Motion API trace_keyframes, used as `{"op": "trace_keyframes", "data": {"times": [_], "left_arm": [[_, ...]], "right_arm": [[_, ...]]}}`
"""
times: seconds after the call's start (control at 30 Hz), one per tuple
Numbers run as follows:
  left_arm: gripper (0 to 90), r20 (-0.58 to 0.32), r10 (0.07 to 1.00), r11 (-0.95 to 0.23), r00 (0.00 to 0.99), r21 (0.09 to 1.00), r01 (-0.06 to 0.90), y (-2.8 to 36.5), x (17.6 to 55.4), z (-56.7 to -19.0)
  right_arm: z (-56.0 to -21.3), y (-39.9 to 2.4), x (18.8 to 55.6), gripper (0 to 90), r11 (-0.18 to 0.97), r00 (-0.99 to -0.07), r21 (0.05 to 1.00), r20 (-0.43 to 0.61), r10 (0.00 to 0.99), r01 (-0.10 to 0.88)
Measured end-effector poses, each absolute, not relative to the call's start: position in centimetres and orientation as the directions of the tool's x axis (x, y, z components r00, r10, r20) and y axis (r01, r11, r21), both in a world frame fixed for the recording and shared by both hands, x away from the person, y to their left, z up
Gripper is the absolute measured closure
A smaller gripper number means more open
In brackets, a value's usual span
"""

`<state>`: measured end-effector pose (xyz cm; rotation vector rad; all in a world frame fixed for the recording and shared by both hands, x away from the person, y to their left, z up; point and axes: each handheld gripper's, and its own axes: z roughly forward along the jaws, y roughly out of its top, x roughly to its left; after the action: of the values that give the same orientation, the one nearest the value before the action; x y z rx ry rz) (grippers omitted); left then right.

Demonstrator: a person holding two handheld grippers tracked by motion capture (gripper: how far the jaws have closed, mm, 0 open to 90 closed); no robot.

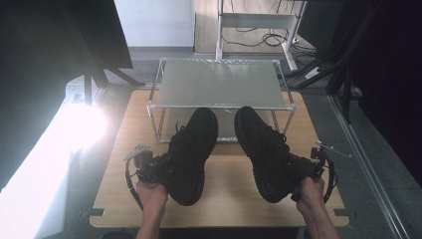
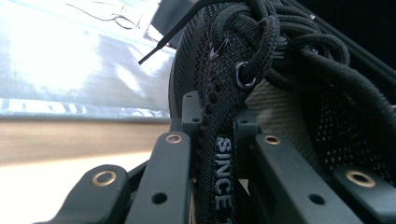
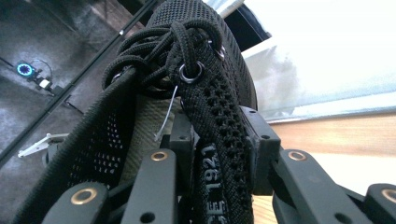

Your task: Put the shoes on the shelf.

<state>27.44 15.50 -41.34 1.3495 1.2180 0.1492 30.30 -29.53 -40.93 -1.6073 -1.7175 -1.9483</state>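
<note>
In the high view, two black knit shoes sit in the lower middle of the frame above a wooden table (image 1: 229, 191), toes pointing up toward a metal rack (image 1: 219, 84) at the upper centre. The left gripper (image 1: 158, 168) has its jaws clamped on the collar of the left shoe (image 1: 191, 152); its own view shows that knit edge pinched between them. The right gripper (image 1: 304, 172) likewise grips the collar of the right shoe (image 1: 263, 149), with laces (image 3: 159, 51) bunched above the jaws.
</note>
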Motion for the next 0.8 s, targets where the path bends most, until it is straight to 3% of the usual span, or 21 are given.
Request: {"op": "trace_keyframes", "data": {"times": [0.3,0.8], "left_arm": [[80.8,-0.564,0.700,0.322,0.438,0.797,0.511,15.1,28.8,-39.2],[80.8,-0.567,0.713,0.340,0.413,0.794,0.503,13.8,33.4,-35.9]], "right_arm": [[-39.0,-28.7,31.7,68.8,-0.413,-0.439,0.638,0.759,0.481,0.650],[-36.3,-26.9,34.9,68.7,-0.476,-0.389,0.623,0.772,0.503,0.621]]}}
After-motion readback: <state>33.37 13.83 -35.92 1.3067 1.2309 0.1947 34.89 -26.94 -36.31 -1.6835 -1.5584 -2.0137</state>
